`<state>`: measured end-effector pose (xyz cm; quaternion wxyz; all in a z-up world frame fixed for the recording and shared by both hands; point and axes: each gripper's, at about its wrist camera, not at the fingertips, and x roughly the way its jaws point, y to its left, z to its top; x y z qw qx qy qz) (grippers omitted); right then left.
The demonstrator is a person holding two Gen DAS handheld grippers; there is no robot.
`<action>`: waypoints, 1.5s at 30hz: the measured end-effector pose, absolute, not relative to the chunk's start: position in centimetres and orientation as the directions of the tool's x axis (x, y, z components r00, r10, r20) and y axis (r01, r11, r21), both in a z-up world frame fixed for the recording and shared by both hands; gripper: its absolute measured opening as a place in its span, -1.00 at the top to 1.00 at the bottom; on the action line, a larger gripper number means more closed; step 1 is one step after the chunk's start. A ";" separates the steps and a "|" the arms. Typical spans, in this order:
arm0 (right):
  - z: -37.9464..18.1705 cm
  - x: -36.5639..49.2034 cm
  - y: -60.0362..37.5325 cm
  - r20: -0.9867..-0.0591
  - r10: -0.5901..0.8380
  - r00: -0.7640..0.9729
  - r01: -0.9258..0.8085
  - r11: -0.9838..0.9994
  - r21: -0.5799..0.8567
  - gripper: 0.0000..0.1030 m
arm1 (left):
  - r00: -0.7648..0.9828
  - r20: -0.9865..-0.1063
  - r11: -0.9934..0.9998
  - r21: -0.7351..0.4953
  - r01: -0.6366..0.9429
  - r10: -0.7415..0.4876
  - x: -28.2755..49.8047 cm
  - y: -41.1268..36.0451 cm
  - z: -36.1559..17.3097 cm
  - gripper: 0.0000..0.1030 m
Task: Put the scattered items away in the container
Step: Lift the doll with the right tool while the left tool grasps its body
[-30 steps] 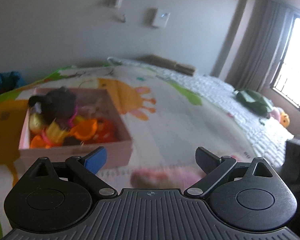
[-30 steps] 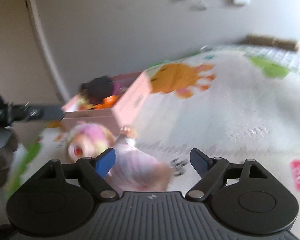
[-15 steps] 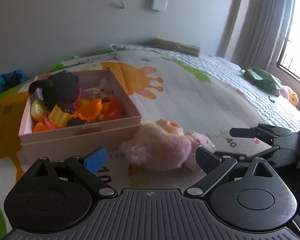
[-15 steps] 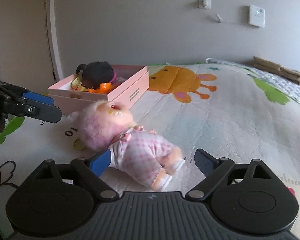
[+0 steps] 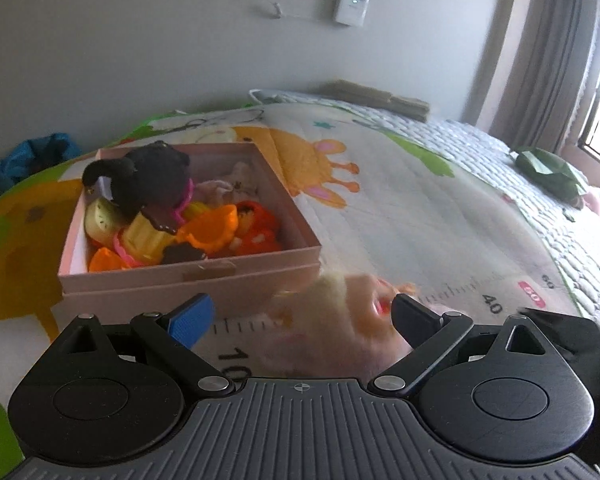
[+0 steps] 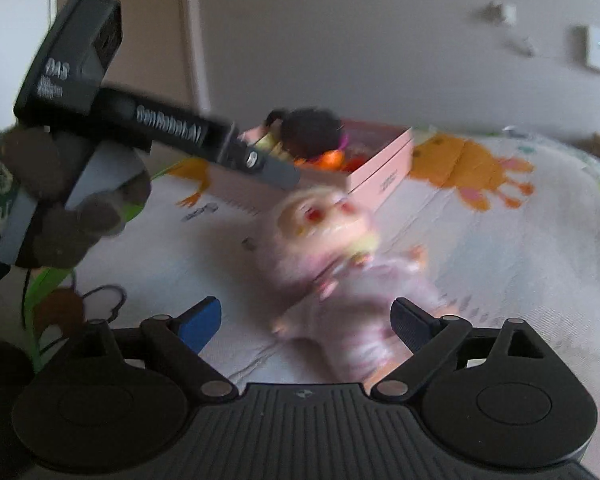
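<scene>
Play mat (image 5: pixel 400 216) covers the floor, printed with cartoon animals and a ruler strip; it runs back to a grey wall (image 5: pixel 140 40) with a white wall unit (image 5: pixel 351 5). Curtain (image 5: pixel 540 60) and a bright window at the far right.

Pink box (image 5: pixel 188 276) sits on the mat, open-topped, already heaped with toys: a black plush (image 5: pixel 152 180) on top at the back, orange and yellow plastic pieces (image 5: pixel 208 228) crowded below it.

Pink doll (image 6: pixel 340 260) lies on the mat just beside the box's near corner, outside it, head toward the box, checked outfit toward the right wrist camera. Blurred in both views.

Left gripper (image 5: pixel 300 320): jaws spread wide, doll's head between the fingertips, no pad seen pressing on it. In the right wrist view the same tool (image 6: pixel 172 136) reaches in above the doll, held by a gloved hand (image 6: pixel 60 208).

Right gripper (image 6: pixel 306 320): jaws wide apart, the doll's legs lying between them, pads clear of the fabric.

Green plush (image 5: pixel 548 168) lies well apart, near the window.
</scene>
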<state>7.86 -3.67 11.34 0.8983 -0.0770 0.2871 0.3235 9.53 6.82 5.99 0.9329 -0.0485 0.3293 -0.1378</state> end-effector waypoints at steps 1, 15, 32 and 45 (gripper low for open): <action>11.7 8.0 -4.2 -0.555 0.514 0.654 -0.598 0.800 0.037 -0.79 | 0.749 -0.601 0.960 -0.170 0.223 -0.280 9.8 6.7 6.0 -0.92; 9.0 9.9 -7.7 -0.622 0.260 0.739 -0.375 0.925 -0.059 -0.80 | 0.791 -0.577 0.964 0.018 0.264 -0.205 10.7 4.6 4.6 -0.95; 11.2 9.2 -6.7 -0.545 0.202 0.814 -0.378 0.896 -0.232 -0.80 | 0.787 -0.581 0.970 -0.013 0.243 -0.205 9.4 5.4 4.3 -0.95; 12.2 10.1 -6.0 -0.555 0.416 0.720 -0.548 0.832 -0.087 -0.99 | 0.784 -0.582 0.968 -0.023 0.252 -0.218 9.4 5.4 4.2 -0.96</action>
